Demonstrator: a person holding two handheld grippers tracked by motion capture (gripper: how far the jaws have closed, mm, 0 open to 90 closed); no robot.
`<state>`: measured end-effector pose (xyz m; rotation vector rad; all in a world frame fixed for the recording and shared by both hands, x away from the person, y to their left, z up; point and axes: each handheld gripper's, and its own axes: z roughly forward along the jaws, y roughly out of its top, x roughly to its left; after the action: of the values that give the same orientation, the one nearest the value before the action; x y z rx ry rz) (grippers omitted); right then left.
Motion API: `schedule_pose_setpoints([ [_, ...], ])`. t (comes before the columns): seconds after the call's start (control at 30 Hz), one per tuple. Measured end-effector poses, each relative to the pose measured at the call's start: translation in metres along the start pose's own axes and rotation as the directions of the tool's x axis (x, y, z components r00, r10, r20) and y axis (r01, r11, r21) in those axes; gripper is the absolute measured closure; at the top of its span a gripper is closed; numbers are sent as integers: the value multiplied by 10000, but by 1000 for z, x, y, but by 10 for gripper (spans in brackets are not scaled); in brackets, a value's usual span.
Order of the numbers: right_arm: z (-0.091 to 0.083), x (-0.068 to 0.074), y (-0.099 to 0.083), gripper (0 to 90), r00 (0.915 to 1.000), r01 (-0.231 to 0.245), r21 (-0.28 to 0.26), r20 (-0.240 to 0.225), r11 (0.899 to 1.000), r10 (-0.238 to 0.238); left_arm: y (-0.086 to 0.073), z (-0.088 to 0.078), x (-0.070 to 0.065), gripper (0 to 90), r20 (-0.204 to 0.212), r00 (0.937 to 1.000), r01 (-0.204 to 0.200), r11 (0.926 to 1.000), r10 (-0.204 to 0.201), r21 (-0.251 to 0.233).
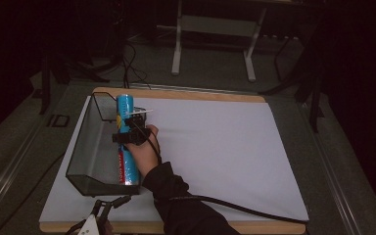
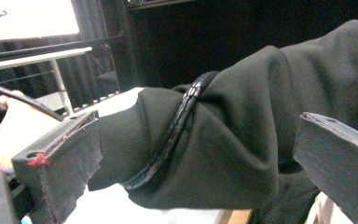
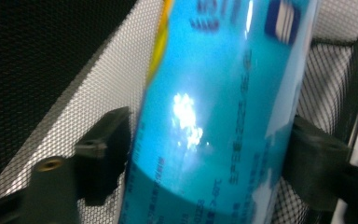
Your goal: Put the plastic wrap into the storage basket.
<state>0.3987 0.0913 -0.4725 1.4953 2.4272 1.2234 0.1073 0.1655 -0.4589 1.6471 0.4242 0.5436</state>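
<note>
Blue and glossy, a long cylindrical tube (image 1: 127,139) with printed labelling lies lengthwise in a dark wire-mesh tray (image 1: 90,147) at the left side of the surface (image 1: 225,147), along the tray's right edge, its far end projecting past the tray's far rim. The surface is covered by a white sheet, with a wooden edge visible along the far and near sides. The right hand-held gripper (image 1: 129,137) is positioned over the middle of the tube, held by the person's right hand (image 1: 144,152), whose dark sleeve (image 1: 176,196) enters from the near edge. A black cable (image 1: 235,205) trails from this gripper across the sleeve and off to the near right. In the right gripper view, the two black jaws sit on opposite sides of the tube (image 3: 223,121), pressed against its wall, so the right hand-held gripper (image 3: 209,154) is pinching the tube; the tray mesh (image 3: 74,88) is visible behind it. The left hand-held gripper (image 1: 108,208) is at the near edge of the surface, just near of the tray's near corner and apart from it. In the left gripper view, the left hand-held gripper (image 2: 196,158) has its jaws spread wide with nothing between them; beyond them are the dark sleeve (image 2: 242,140), the cable (image 2: 177,126) lying over it, and the right hand (image 2: 14,130).
</note>
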Motion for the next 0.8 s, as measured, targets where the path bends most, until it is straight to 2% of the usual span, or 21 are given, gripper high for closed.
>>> schedule_pose_setpoints([
  [0.07, -3, 0, 2, 186, 9999, 130, -8, 39, 9999, -130, 0, 0, 0, 23, 21, 10000, 18, 10000, -18, 12],
  [0.1, -5, 0, 4, 156, 9990, 432, 68, 87, 9990, -433, 0, 0, 0, 23, 9, 10000, 6, 10000, -6, 24],
  [0.13, -5, 0, 4, 156, 9990, 432, 68, 87, 9990, -433, 0, 0, 0, 22, 9, 10000, 6, 10000, -6, 24],
  [0.17, -7, 0, 6, 127, 9971, 747, 111, 107, 9971, -748, 0, 0, 0, 22, 14, 10000, 35, 10000, -35, 43],
  [0.2, -14, 2, 8, 132, 9920, 1225, 30, 302, 9925, -1225, 0, 0, 0, 23, 6, 10000, 26, 10000, -26, 37],
  [0.3, -26, 5, 11, 130, 9807, 1923, -63, 376, 9813, -1919, 0, 0, 0, 23, -3, 10000, 29, 10000, -29, 41],
  [0.33, -26, 5, 11, 130, 9807, 1923, -63, 376, 9813, -1919, 0, 0, 0, 23, -3, 10000, 29, 10000, -29, 41],
  [0.37, -31, 6, 12, 130, 9756, 2176, -96, 333, 9760, -2172, 0, 1, 0, 23, 4, 10000, 31, 10000, -31, 60],
  [0.4, -44, 3, 13, 131, 9702, 2422, -235, 61, 9699, -2421, 0, 1, 0, 23, 5, 10000, 38, 10000, -38, 59],
  [0.57, -68, -6, 16, 132, 9609, 2765, -545, 2, 9595, -2769, 0, 2, 0, 23, 4, 10000, 29, 10000, -29, 78],
  [0.63, -78, -11, 16, 129, 9532, 3009, -655, -113, 9514, -3023, 0, 2, 0, 23, 9, 10000, 35, 9999, -35, 95],
  [0.77, -93, -17, 15, 122, 9476, 3159, -780, -240, 9456, -3186, -1, 3, 0, 23, 15, 10000, 38, 9999, -38, 131],
  [0.8, -98, -19, 14, 123, 9461, 3210, -897, -142, 9428, -3235, -1, 3, 0, 23, 35, 10000, 49, 9999, -50, 134],
])
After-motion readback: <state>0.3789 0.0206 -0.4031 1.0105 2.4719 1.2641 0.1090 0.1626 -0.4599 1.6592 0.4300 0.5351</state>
